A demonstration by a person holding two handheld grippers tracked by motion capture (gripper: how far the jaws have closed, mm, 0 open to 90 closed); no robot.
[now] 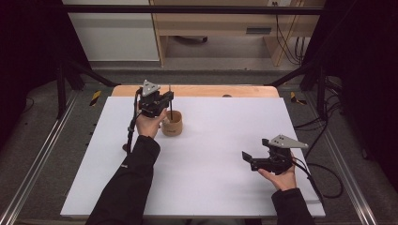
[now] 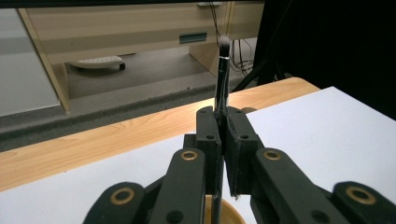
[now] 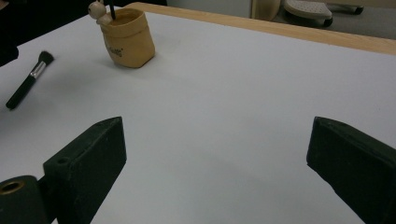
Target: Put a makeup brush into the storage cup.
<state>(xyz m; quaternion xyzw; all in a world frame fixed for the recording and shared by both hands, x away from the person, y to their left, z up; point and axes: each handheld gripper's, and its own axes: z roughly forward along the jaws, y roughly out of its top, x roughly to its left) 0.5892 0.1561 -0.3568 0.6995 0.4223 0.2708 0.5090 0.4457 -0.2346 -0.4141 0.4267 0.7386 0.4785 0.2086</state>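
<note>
Your left gripper (image 2: 223,126) is clamped on a slim makeup brush (image 2: 221,79), upright over, perhaps inside, the tan cup (image 1: 172,123). Your right gripper (image 3: 215,154) hovers wide, holding nothing.

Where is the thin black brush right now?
The thin brush stands upright, clamped in the left gripper, its lower end dipping into the tan cup at the far left of the white table in the high view.
</note>
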